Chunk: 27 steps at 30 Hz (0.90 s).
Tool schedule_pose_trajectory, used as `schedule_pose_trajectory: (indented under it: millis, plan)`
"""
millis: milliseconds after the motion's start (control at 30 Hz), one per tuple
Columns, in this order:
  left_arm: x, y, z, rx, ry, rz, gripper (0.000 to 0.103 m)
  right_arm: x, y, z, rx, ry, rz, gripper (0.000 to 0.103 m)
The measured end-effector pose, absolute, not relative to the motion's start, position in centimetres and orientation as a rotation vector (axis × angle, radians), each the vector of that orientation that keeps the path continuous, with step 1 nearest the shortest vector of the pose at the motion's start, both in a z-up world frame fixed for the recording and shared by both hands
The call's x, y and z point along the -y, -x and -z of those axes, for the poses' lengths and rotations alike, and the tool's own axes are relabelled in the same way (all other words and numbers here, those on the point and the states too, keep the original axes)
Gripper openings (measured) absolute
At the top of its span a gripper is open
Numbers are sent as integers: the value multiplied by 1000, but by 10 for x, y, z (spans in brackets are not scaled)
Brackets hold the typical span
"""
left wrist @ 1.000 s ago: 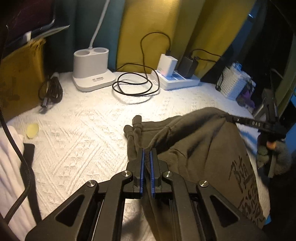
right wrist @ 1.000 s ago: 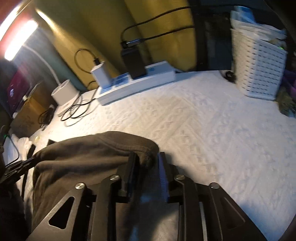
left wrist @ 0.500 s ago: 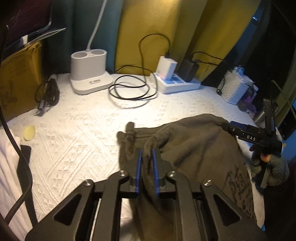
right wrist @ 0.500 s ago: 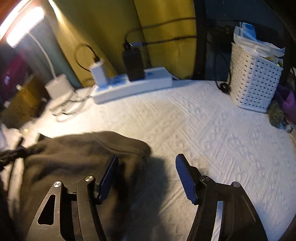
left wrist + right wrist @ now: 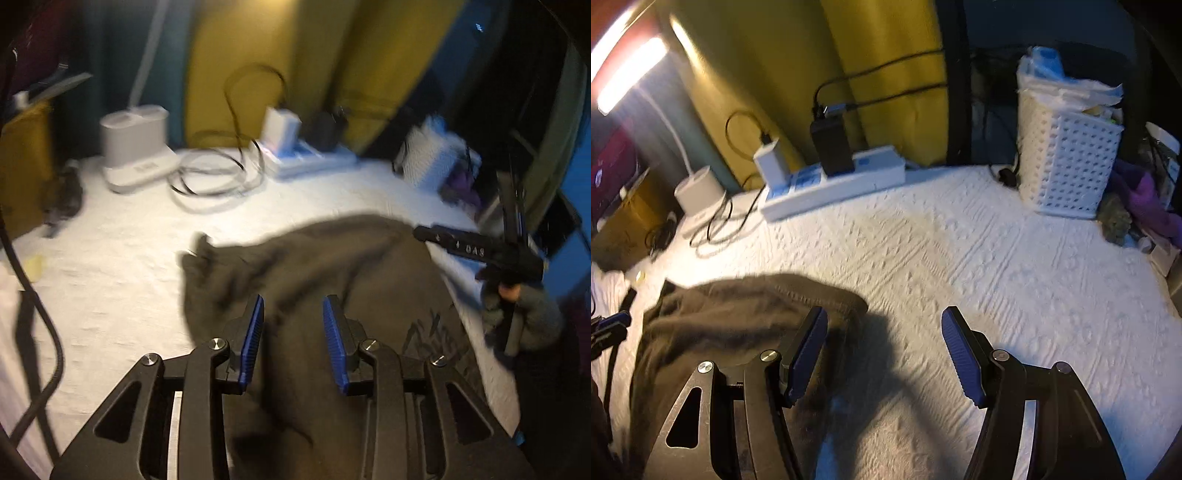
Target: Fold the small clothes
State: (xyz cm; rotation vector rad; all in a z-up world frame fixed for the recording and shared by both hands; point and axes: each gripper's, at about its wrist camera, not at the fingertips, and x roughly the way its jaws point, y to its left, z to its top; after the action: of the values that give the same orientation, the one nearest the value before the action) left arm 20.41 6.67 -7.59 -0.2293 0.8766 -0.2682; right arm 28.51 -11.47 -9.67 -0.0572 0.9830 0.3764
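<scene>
A dark brown sweatshirt [image 5: 332, 266] with a printed design lies folded over on the white textured bedspread [image 5: 122, 266]. My left gripper [image 5: 293, 314] hovers above its left part, jaws opening, blue pads apart and clear of the cloth. In the right wrist view the same sweatshirt [image 5: 738, 314] lies at the lower left, its rounded folded edge beside my right gripper [image 5: 884, 325]. That gripper stands open, its left pad over the cloth edge, its right pad over bare bedspread. The right gripper [image 5: 480, 251] also shows at the far right of the left wrist view, held by a gloved hand.
At the back stand a white lamp base [image 5: 135, 147], looped black cables [image 5: 218, 177] and a white power strip [image 5: 834, 184] with chargers. A white perforated basket [image 5: 1067, 162] sits at the back right, purple cloth [image 5: 1148, 203] beside it. Yellow and teal curtains hang behind.
Both grippers let go of the sweatshirt: the left went from shut on the cloth to open, and the right spread wide. The sweatshirt's raised edges dropped flat onto the bedspread.
</scene>
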Motion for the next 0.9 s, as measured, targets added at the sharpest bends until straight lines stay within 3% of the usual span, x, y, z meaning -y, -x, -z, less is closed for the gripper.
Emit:
schedule_pose_trajectory:
  millis: [167, 733, 900]
  plan:
    - [-70, -223, 104, -944, 248, 211, 34, 111, -278, 116, -1012, 166, -337, 66]
    - [-70, -165, 68, -882, 261, 252, 35, 128, -233, 82, -970, 115, -363, 67]
    - [-57, -136, 73, -912, 291, 310, 46, 120, -208, 80, -978, 121, -399, 67]
